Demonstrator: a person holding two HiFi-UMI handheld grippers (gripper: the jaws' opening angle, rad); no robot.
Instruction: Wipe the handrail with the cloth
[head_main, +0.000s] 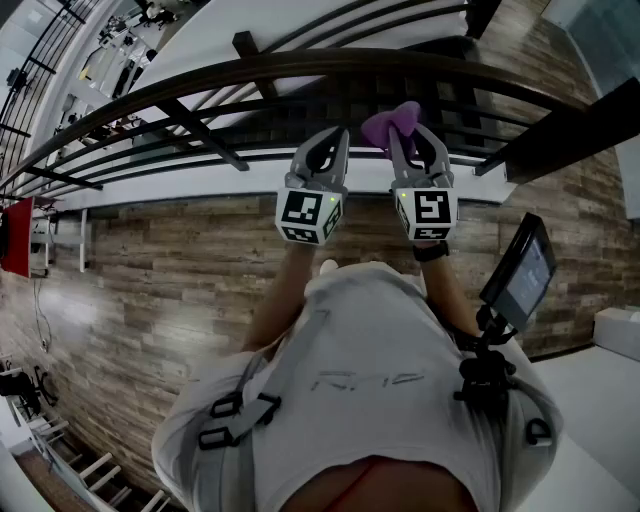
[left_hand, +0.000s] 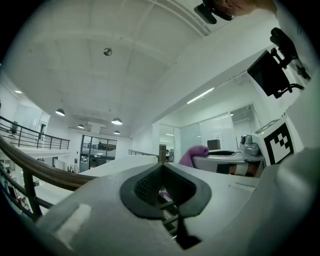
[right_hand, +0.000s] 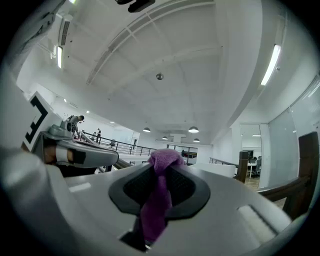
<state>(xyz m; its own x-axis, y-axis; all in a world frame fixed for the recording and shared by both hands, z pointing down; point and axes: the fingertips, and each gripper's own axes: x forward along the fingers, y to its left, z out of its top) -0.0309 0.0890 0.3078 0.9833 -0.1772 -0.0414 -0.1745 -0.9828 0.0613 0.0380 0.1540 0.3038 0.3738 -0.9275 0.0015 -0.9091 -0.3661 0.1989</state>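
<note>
**railfan22:** so where's the cloth (right_hand: 159, 195) at right now?

**mopguy:** It's in the right gripper (head_main: 410, 138). In the right gripper view the two jaws are squeezed in on it. A purple strip runs down between the pads and a bunched tuft pokes out past the tips.

**railfan22:** and the left one?

**mopguy:** The left gripper (head_main: 333, 140) has its jaws pressed together with nothing in them. Its own view only shows the dark pads meeting. The purple you can see there is off to the right, in the other gripper.

**railfan22:** how close are they to the handrail (head_main: 300, 66)?

**mopguy:** From the head view the two grippers are side by side, both pointing away from the person toward the railing. The cloth tuft sits just on the near side of the dark curved top rail, over the thinner bars under it. Honestly I can't tell if it's touching anything. The left gripper's tips are close to those same bars, just left of the cloth.

**railfan22:** anything else in the shot?

**mopguy:** There's a wood plank floor (head_main: 150, 290) below, and the person's white shirt (head_main: 370, 370) has straps on it. A small screen on a mount (head_main: 520, 270) is on the right.
</note>
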